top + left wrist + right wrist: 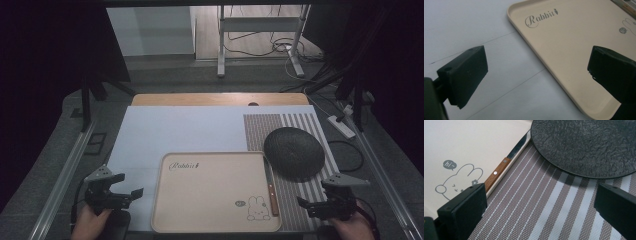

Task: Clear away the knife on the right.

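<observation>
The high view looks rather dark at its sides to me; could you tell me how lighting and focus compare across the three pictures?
High view: black at both sides, table evenly lit, tray soft. Left gripper view: bright, print sharp, near left tongs blurred. Right gripper view: knife crisp, dark plate shadowing the striped mat.

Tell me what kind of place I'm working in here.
Probably a lab recording bench: dark curtains around the table, loose cables on the floor, and a staged beige rabbit-print tray.
</observation>
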The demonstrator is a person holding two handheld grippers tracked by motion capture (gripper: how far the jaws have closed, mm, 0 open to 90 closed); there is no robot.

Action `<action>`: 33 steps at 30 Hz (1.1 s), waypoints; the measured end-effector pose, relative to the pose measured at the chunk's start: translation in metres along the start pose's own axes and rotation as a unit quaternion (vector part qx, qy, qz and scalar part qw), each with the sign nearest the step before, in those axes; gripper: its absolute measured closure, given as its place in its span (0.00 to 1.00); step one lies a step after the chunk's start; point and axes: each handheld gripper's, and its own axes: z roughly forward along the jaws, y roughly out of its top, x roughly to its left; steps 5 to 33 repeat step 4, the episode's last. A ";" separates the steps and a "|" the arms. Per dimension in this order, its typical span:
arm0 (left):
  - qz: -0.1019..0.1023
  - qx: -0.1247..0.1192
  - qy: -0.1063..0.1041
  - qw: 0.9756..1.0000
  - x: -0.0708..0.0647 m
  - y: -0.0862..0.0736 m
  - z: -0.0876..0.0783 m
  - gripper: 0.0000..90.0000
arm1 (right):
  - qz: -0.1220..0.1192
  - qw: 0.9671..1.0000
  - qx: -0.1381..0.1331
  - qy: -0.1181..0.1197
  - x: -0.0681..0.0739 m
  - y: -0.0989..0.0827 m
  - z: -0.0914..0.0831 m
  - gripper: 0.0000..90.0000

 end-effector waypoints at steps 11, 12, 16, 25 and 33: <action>0.000 0.001 0.000 1.000 0.000 0.001 0.000 0.03 | 0.001 1.000 -0.002 -0.001 -0.001 -0.001 -0.001 0.00; 0.000 0.001 0.000 1.000 0.000 0.001 0.000 0.03 | 0.001 1.000 -0.002 -0.001 -0.001 -0.001 -0.001 0.00; 0.000 0.001 0.000 1.000 0.000 0.001 0.000 0.03 | 0.001 1.000 -0.002 -0.001 -0.001 -0.001 -0.001 0.00; 0.000 0.001 0.000 1.000 0.000 0.001 0.000 0.03 | 0.001 1.000 -0.002 -0.001 -0.001 -0.001 -0.001 0.00; 0.000 0.001 0.000 1.000 0.000 0.001 0.000 0.03 | 0.001 1.000 -0.002 -0.001 -0.001 -0.001 -0.001 0.00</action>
